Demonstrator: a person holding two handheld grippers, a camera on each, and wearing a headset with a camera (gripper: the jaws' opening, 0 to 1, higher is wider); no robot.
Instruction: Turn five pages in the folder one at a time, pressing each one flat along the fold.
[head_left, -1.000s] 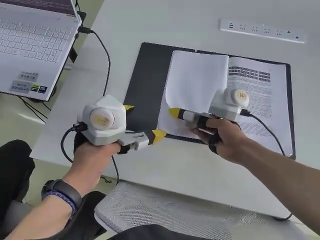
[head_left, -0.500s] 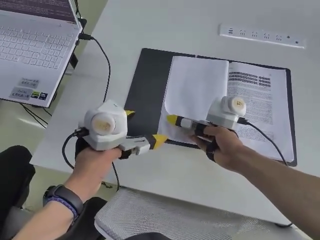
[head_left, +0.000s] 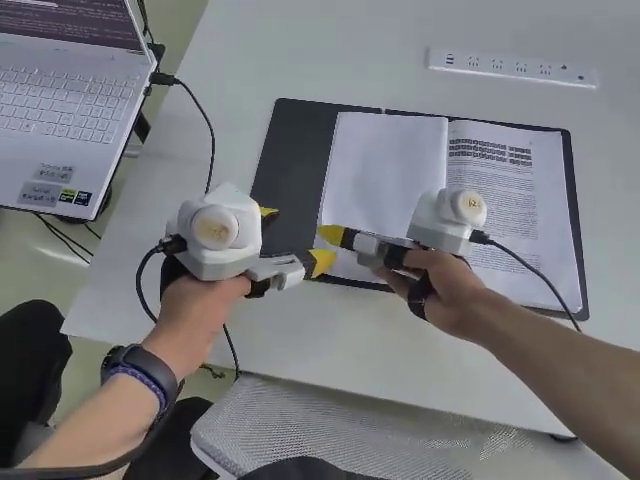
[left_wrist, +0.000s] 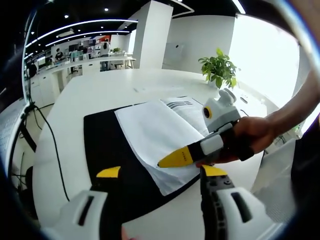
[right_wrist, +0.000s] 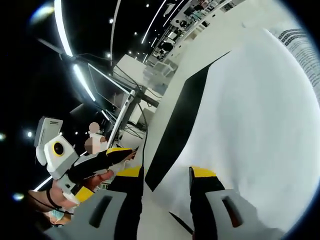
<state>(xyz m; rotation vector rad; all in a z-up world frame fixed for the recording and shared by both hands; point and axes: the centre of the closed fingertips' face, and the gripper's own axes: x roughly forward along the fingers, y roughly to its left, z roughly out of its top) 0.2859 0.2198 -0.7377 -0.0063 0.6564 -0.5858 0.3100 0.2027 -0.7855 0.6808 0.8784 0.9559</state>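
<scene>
A black folder (head_left: 290, 170) lies open on the white table. A blank white page (head_left: 385, 185) rests across its left half, and a printed page (head_left: 510, 190) covers the right half. My right gripper (head_left: 332, 237) points left at the blank page's lower left corner; in the right gripper view its jaws (right_wrist: 166, 172) stand open, with the white page (right_wrist: 240, 115) spread beyond them. My left gripper (head_left: 291, 238) is open just off the folder's lower left edge, its jaws (left_wrist: 161, 172) apart over the black cover (left_wrist: 107, 145). It holds nothing.
An open laptop (head_left: 60, 110) sits at the left, and a black cable (head_left: 205, 130) runs past the folder's left side. A white power strip (head_left: 510, 68) lies at the back. The table's near edge is just below the grippers, and below that is a mesh chair seat (head_left: 330, 430).
The blank page has settled flatter onto the left half. My right gripper has slid left along its lower edge, and the left gripper has come closer to the folder.
</scene>
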